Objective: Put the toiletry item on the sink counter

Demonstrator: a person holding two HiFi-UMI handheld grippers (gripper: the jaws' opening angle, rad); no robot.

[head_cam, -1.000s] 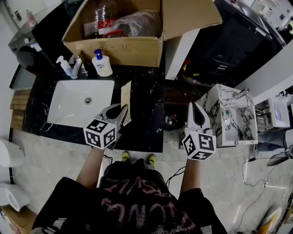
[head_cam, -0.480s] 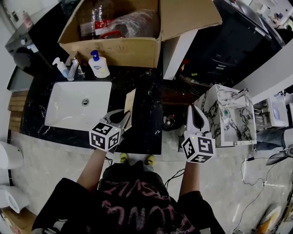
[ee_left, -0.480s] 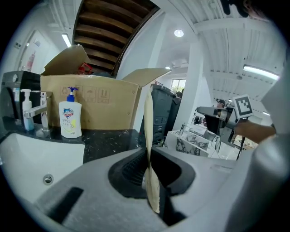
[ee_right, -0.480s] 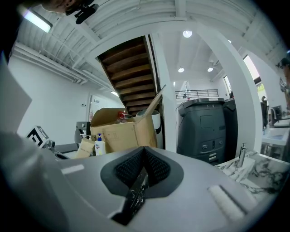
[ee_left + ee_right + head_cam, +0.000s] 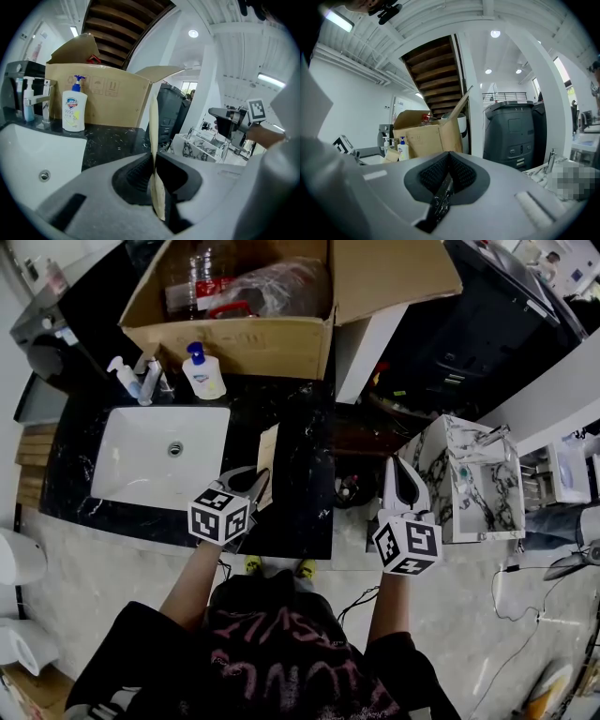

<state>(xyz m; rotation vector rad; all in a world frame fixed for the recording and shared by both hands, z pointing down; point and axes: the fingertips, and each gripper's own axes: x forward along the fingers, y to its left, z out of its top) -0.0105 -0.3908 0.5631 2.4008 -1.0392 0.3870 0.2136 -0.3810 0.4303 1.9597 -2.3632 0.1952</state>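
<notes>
Left gripper (image 5: 251, 479): jaws clamped on a flat tan packet (image 5: 266, 454), gripped at its near end. In the left gripper view, seen edge-on: upright in the slit between the two pads, projecting forward and upward past the tips, with a short length hanging below the pinch. Held level with the front half of the black marbled desk (image 5: 305, 474), just right of the white basin (image 5: 141, 465), over the bare strip between the basin and the desk's right edge. Contact between packet and desk: not determinable from either view.

Right gripper (image 5: 397, 465): jaws pressed fully together, as confirmed in the right gripper view. Positioned off the desk's right edge, between the desk and a marble-patterned stand (image 5: 469, 488) — well apart from the packet.

Along the back of the desk, behind the basin, left to right: small blue-tinted pump bottle (image 5: 125, 377), chrome faucet (image 5: 150, 379), white soap pump bottle with blue cap (image 5: 203, 372). All upright, close together. Directly behind them: open cardboard box (image 5: 234, 338), flaps raised, holding plastic-wrapped contents.
</notes>
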